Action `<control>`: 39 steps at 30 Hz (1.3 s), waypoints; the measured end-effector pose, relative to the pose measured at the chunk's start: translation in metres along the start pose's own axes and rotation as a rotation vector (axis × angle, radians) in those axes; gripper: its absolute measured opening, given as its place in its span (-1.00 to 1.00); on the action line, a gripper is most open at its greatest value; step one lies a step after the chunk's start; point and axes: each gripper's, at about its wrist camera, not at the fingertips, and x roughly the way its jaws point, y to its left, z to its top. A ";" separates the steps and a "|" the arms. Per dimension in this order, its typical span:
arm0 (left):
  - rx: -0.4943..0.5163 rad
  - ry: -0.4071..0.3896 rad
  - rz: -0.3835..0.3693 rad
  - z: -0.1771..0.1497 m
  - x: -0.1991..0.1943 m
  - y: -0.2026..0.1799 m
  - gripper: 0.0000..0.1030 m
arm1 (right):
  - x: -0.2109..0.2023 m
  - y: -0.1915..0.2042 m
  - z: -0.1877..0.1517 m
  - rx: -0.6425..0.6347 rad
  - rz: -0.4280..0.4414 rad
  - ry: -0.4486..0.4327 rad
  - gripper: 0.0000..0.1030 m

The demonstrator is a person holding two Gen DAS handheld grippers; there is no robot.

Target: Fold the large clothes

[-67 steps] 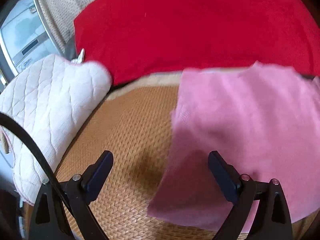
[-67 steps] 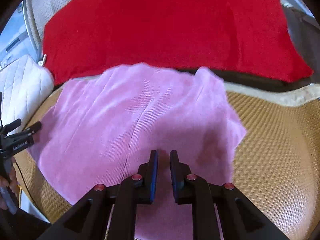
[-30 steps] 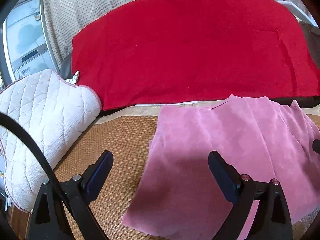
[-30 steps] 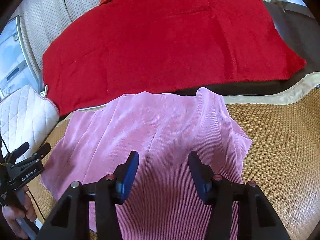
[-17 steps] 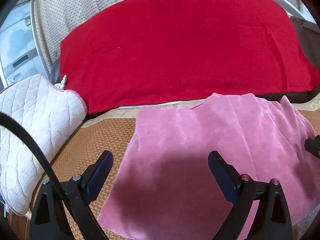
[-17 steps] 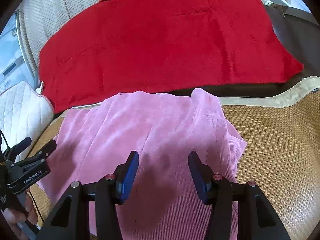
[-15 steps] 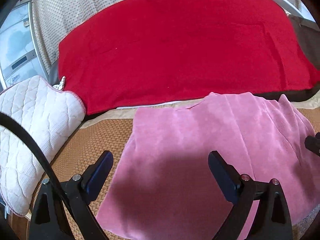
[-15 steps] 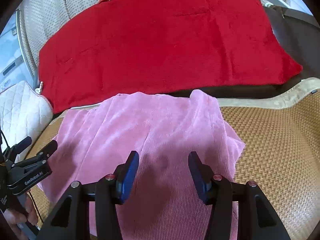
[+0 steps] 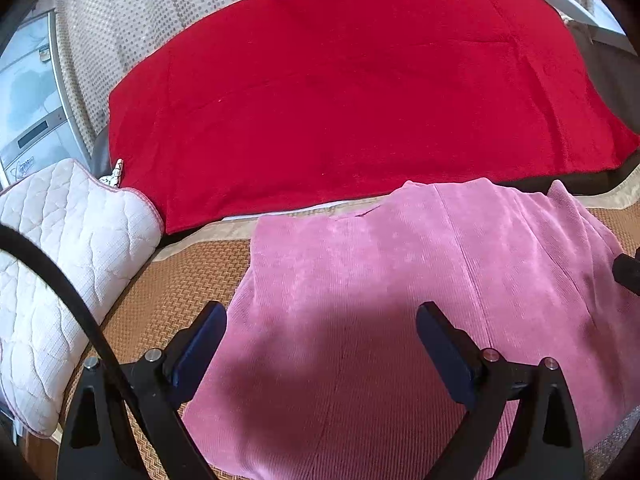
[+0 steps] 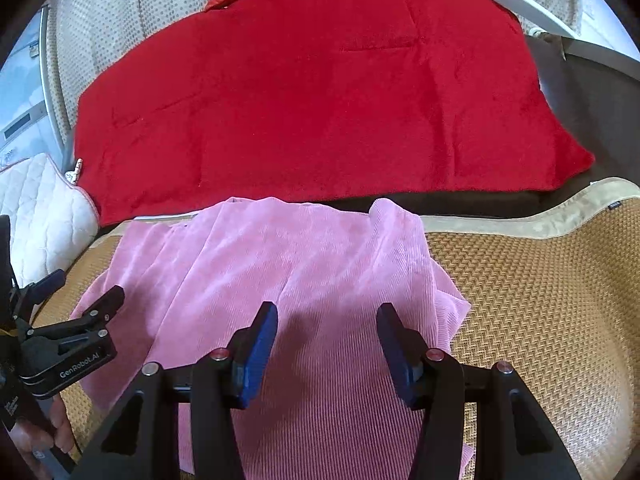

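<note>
Pink ribbed garment (image 10: 280, 280), partly folded, lies on the woven straw mat (image 10: 540, 300), just in front of the red blanket (image 10: 320, 100) that covers the sofa back. I judge it soft, light and limp: it will sag and crease rather than hold a shape, and the ribbed knit should give the pads good purchase. I would take it at two corners of one edge, perhaps the edge nearest the red blanket, where one corner stands up in a small peak, and carry them over together.

My left gripper (image 9: 320, 332) hangs above the garment's end farthest along from that peak, jaws wide apart, nothing between them. My right gripper (image 10: 326, 336) hovers over the middle of the near part, jaws parted and empty.

Against the earliest pictures, the right jaws were almost closed over the cloth and now stand apart. The left view then showed mostly bare mat with the quilted white cushion (image 9: 60, 260); it has since slid across onto the pink cloth.
</note>
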 end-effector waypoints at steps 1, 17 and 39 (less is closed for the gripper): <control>0.000 0.000 -0.001 0.000 0.000 -0.001 0.87 | 0.000 0.000 0.000 0.000 -0.002 -0.001 0.06; -0.015 0.073 0.049 -0.006 0.019 0.013 0.87 | 0.032 -0.006 -0.010 0.036 0.010 0.157 0.06; -0.084 0.119 0.013 -0.011 0.026 0.036 0.87 | 0.015 0.030 -0.016 -0.129 -0.047 0.053 0.07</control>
